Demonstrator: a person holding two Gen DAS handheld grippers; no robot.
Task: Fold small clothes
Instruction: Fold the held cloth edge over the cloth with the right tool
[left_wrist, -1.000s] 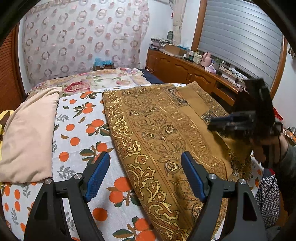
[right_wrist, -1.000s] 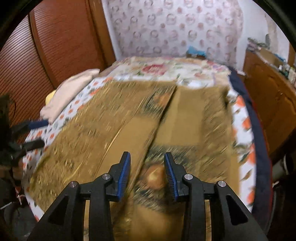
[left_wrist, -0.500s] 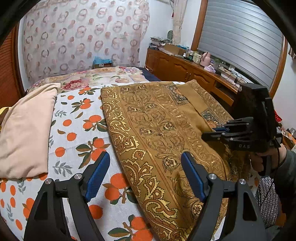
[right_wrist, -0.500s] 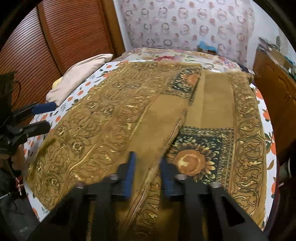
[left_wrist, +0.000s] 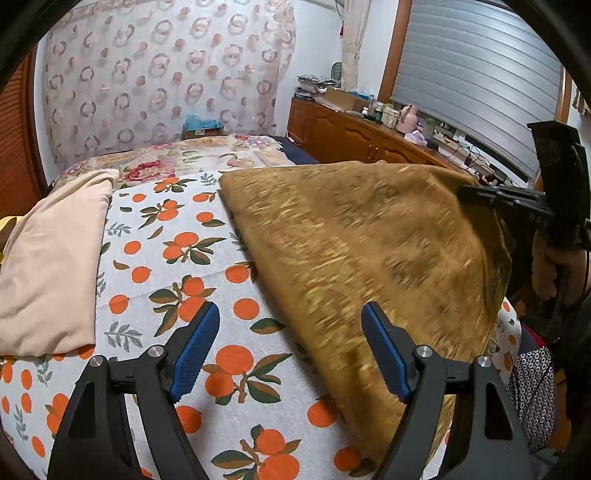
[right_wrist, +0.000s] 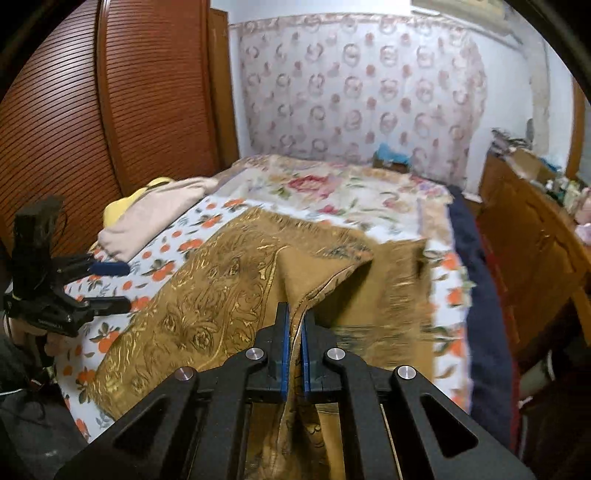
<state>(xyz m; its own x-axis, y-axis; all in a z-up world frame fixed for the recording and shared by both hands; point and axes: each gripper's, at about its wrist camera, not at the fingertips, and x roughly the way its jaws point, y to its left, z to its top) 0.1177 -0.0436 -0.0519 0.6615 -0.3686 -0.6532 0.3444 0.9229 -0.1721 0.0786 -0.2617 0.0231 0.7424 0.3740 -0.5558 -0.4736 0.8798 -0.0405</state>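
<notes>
My right tool (right_wrist: 293, 350) is pinched tight on an edge of the golden-brown brocade cloth w/ gold scroll pattern (right_wrist: 207, 295), blue pads pressed together on the fabric, which rises in a tented fold off the bed. My left tool (left_wrist: 290, 354) is spread wide, nothing btwn the pads, over the white bed sheet w/ orange-fruit print (left_wrist: 177, 266), just beside the cloth's near-left edge. Rest of cloth lies across the bed; its surface is blurred in left view. Beige folded fabric (left_wrist: 48, 258) lies apart on the left. Farther back: floral bedspread (right_wrist: 332, 188), then sheer circle-print curtain (right_wrist: 351, 92).
</notes>
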